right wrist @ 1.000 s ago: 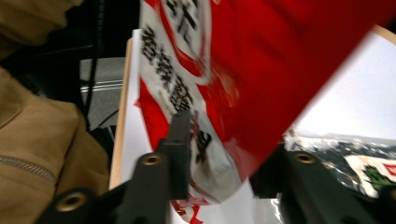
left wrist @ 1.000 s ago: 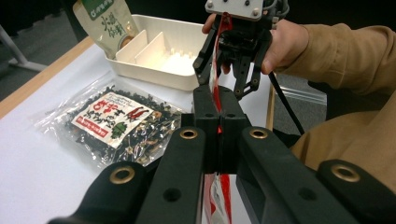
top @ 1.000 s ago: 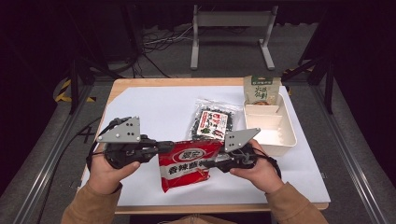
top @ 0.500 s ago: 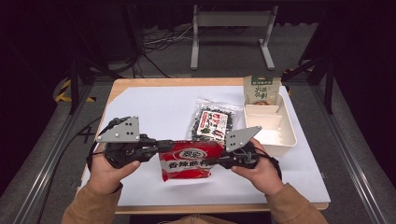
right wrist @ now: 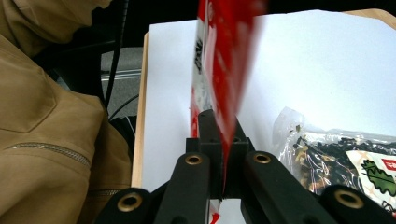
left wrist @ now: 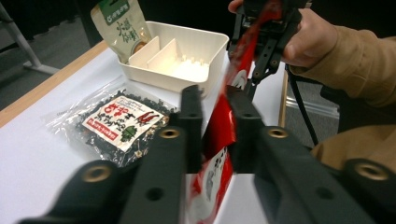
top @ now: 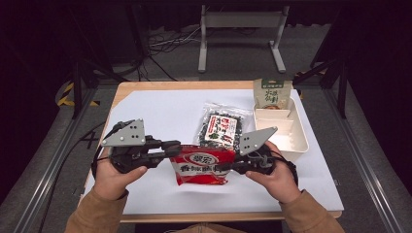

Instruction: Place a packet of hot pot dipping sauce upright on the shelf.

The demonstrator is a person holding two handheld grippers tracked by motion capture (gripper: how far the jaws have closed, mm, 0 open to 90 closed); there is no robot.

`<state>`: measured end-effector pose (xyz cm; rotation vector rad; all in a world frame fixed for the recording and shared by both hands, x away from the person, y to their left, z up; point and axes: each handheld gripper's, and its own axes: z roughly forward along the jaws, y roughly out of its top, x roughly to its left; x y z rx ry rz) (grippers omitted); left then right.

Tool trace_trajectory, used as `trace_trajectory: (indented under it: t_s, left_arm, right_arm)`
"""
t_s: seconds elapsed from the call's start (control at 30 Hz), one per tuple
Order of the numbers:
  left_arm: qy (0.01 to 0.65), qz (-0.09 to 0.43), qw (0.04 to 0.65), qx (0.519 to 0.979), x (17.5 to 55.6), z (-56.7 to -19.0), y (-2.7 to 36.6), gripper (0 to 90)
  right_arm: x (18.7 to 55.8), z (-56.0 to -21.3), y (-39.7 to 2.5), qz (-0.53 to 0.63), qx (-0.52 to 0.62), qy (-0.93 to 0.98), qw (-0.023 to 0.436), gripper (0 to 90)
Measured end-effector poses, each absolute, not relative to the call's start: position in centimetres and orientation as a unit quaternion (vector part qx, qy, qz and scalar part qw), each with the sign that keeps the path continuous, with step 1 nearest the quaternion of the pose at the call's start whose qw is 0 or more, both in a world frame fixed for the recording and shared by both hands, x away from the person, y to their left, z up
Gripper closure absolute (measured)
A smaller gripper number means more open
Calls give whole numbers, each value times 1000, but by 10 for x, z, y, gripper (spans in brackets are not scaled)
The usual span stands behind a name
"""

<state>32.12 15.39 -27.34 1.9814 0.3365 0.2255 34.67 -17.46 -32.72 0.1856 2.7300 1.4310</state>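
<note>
A red snack packet (top: 204,165) hangs a little above the white sheet, stretched between both grippers. My left gripper (top: 176,148) is shut on its left edge. In the left gripper view the red packet (left wrist: 219,135) runs between my own jaws at the left gripper (left wrist: 217,116) and on to the other gripper (left wrist: 266,32) held in a hand farther off. My right gripper (top: 228,167) is shut on the packet's right edge. In the right gripper view the jaws of the right gripper (right wrist: 219,135) pinch the red film (right wrist: 219,56), which rises edge-on.
A clear bag of dark dried bits (top: 221,127) (left wrist: 119,123) (right wrist: 345,163) lies just beyond the packet. At the right stands a white divided tray (top: 291,141) (left wrist: 205,46) with a green pouch (top: 272,93) (left wrist: 121,23) upright at its far end. Tan sleeves cross the near table edge.
The packet's lower edge has swung upward, so it looks shorter from above. Both hands have stayed almost in place, still gripping it.
</note>
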Motion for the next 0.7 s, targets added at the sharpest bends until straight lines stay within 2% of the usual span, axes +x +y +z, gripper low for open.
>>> trace_trajectory:
  t_s: [0.17, 0.27, 0.7]
  left_arm:
    - [148, 107, 530, 828, 323, -276, 154, 518]
    - [154, 110, 531, 826, 325, -278, 157, 474]
    - [180, 110, 529, 822, 340, -289, 166, 417]
  right_arm:
    - [349, -316, -185, 458, 68, 886, 39, 900]
    - [350, -309, -193, 452, 74, 887, 49, 900]
    - [359, -282, -229, 447, 106, 884, 86, 899]
